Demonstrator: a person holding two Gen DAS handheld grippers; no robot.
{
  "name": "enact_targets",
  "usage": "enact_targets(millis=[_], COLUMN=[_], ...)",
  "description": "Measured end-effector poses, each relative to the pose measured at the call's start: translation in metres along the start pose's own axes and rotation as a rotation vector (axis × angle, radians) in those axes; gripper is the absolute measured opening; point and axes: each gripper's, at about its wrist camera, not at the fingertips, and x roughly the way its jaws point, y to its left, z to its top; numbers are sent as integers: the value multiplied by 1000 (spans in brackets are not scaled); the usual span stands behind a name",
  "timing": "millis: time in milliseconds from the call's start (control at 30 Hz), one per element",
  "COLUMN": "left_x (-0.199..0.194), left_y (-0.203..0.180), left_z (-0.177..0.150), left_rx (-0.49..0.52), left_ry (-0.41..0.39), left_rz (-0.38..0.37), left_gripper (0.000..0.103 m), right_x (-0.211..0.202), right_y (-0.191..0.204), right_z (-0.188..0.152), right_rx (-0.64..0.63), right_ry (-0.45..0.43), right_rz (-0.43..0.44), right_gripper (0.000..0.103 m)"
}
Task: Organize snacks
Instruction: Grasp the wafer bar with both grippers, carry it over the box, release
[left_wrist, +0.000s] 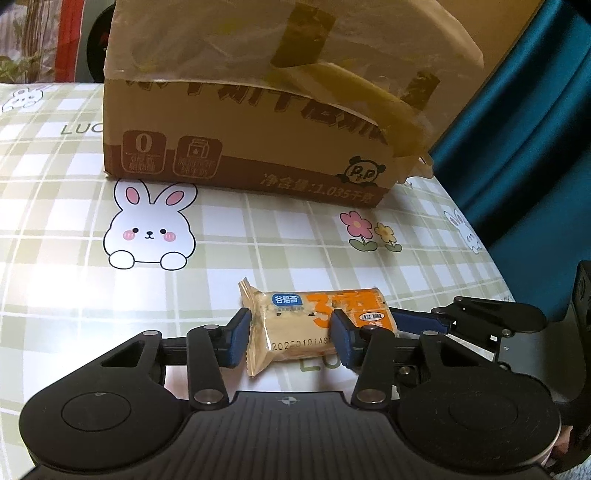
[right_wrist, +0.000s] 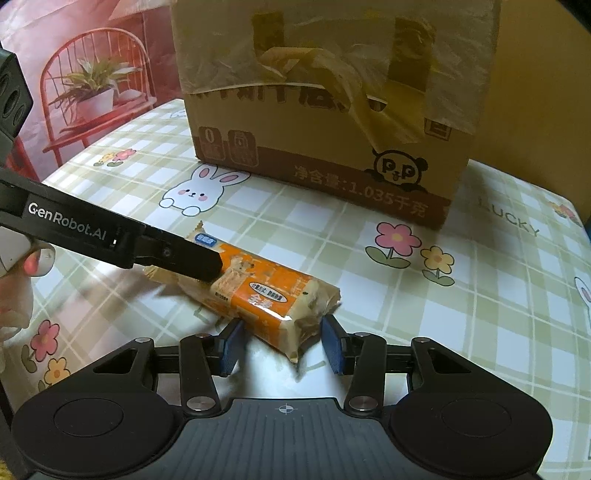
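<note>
An orange and tan snack packet (left_wrist: 314, 317) lies on the rabbit-print tablecloth (left_wrist: 74, 206). My left gripper (left_wrist: 291, 338) straddles the packet's left half, its blue pads close to the wrapper; whether they press it is unclear. My right gripper (right_wrist: 282, 341) is open around the packet's other end (right_wrist: 266, 295), with gaps on both sides. The right gripper shows at the right edge of the left wrist view (left_wrist: 480, 317). The left gripper's finger crosses the right wrist view (right_wrist: 177, 254) over the packet.
A brown cardboard box (left_wrist: 251, 122) with torn tape and open flaps stands behind the packet, also in the right wrist view (right_wrist: 332, 122). A teal curtain (left_wrist: 535, 129) hangs at right. A red chair picture (right_wrist: 92, 92) is at back left.
</note>
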Motion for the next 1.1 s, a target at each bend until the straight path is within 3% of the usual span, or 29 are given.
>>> enact_targets(millis=[167,333,633,833,1100], left_x=[-19,-54,-122,-136,-116], left_y=[-9,-24,-51,-56,-42], left_z=[6,29,92,146,201], left_rx=[51,104,169,200,190], left_ry=[-50,-161,-398,-505,-492], left_rz=[10,9,13,45,68], left_gripper=[49,49,49,50,50], right_x=[-14,-45,-106,-114,-74], right_y=[4,4,2,-10,-38], right_z=[8,36,119,188,250], right_rx=[-9,-47,-159,-224,-230], right_ry=[-45,-135,-354,-439,-453], right_rz=[-7,-28,-76,-98,-81], right_gripper=[41,41,41,42,43])
